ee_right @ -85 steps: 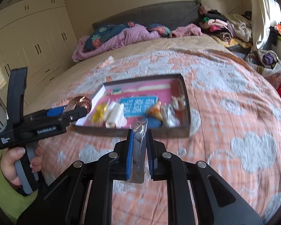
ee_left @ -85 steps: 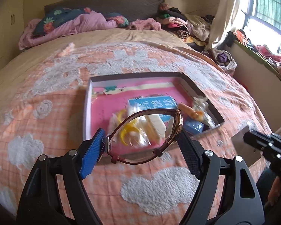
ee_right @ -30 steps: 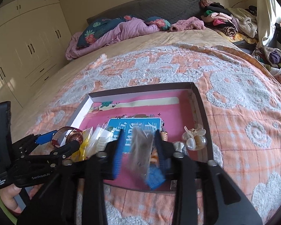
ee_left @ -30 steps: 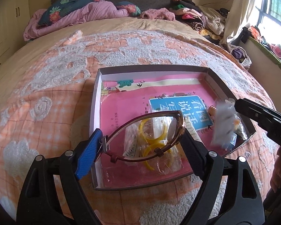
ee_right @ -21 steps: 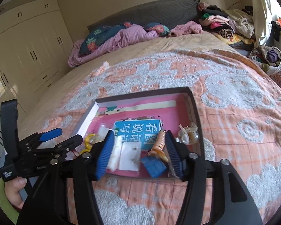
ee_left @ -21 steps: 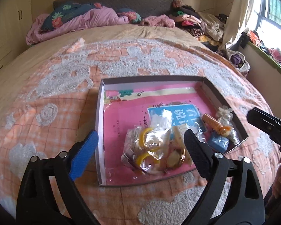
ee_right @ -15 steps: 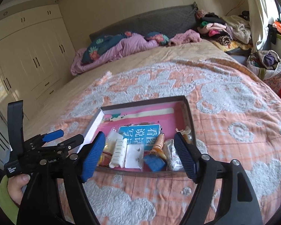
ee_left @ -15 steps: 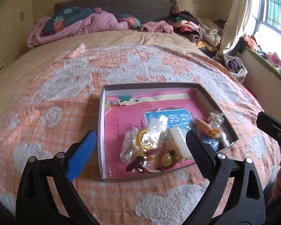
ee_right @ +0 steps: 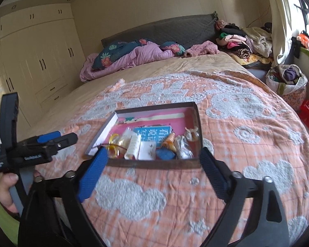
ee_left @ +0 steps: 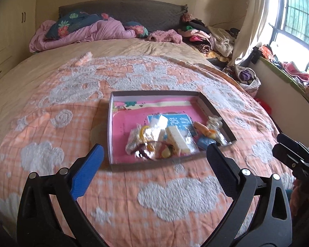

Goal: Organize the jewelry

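A shallow box (ee_left: 110,123) with a pink lining lies on the bed; it also shows in the right wrist view (ee_right: 197,115). Inside lie a rose-gold watch (ee_left: 154,151), a bag with yellow rings (ee_left: 141,134), a white strip (ee_left: 178,139), a small clear bag (ee_right: 147,153), a blue piece (ee_right: 164,154) and an orange piece (ee_left: 201,127). My left gripper (ee_left: 153,162) is open and empty, held above the blanket just in front of the box. My right gripper (ee_right: 152,162) is open and empty at the box's near edge.
The box sits on an orange blanket with white cloud shapes (ee_left: 181,197). Pillows and a purple duvet (ee_left: 82,33) lie at the headboard. Piled clothes (ee_left: 206,35) and a bag (ee_right: 286,82) are at the right. Wardrobes (ee_right: 31,61) stand on the left.
The left gripper opened and dropped the watch into the box. The right gripper opened and dropped the small clear bag into the box. Both have pulled back and up from the box.
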Action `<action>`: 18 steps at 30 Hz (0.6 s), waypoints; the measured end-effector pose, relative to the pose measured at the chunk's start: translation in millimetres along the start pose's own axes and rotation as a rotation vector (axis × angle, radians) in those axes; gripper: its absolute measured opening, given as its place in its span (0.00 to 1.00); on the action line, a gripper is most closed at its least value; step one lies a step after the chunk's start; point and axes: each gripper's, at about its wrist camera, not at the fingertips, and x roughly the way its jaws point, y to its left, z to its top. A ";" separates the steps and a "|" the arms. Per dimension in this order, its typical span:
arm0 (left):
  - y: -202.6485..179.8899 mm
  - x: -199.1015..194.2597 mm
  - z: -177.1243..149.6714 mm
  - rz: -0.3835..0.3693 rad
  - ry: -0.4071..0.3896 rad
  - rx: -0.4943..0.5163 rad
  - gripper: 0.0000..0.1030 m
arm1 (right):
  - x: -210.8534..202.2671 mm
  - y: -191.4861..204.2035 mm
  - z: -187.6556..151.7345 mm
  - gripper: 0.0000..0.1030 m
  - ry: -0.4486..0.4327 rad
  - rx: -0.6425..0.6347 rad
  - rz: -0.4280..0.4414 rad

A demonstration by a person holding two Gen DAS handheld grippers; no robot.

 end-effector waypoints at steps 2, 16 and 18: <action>-2.1 -5.5 -8.5 -0.005 0.002 -0.006 0.91 | -3.5 1.4 -7.7 0.91 0.011 -0.010 -0.007; -12.7 -16.5 -57.5 -0.021 0.021 0.012 0.91 | -9.1 9.6 -49.4 0.92 0.087 0.000 -0.041; -13.4 -19.2 -60.0 -0.027 0.017 0.011 0.91 | -9.4 10.8 -50.1 0.92 0.087 -0.002 -0.040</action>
